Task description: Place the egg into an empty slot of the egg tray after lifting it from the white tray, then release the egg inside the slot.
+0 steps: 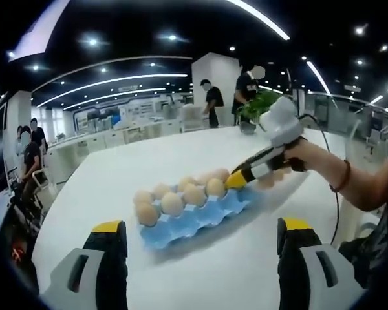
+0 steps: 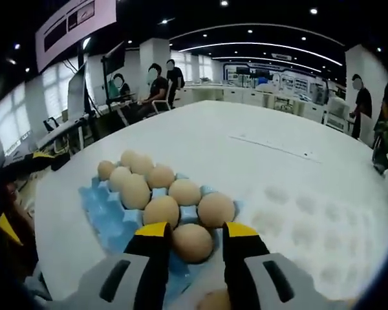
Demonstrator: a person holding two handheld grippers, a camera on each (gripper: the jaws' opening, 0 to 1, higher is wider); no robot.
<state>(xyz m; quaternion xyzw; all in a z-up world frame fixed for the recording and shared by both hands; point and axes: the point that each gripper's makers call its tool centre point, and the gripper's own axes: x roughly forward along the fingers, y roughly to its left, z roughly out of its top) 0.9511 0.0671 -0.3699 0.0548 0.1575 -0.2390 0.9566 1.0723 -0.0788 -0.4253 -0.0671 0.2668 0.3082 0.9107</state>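
A blue egg tray point(image 1: 181, 227) lies on the white table, holding several tan eggs point(image 1: 172, 203). My left gripper point(image 1: 201, 226) hangs short of it, open and wide, with nothing between its fingers. From the right, a hand brings my right gripper point(image 1: 237, 179) to the tray's far right end. In the right gripper view that gripper point(image 2: 195, 232) is shut on an egg point(image 2: 192, 242), which sits low in the nearest slot of the egg tray point(image 2: 107, 216). The white tray point(image 2: 310, 213), with shallow dimples, lies to the right; another egg point(image 2: 213, 300) peeks out under the fingers.
The table point(image 1: 116, 168) is wide and bare around the trays. A potted plant point(image 1: 255, 106) stands at its far edge. Several people stand or sit beyond the table in an open office.
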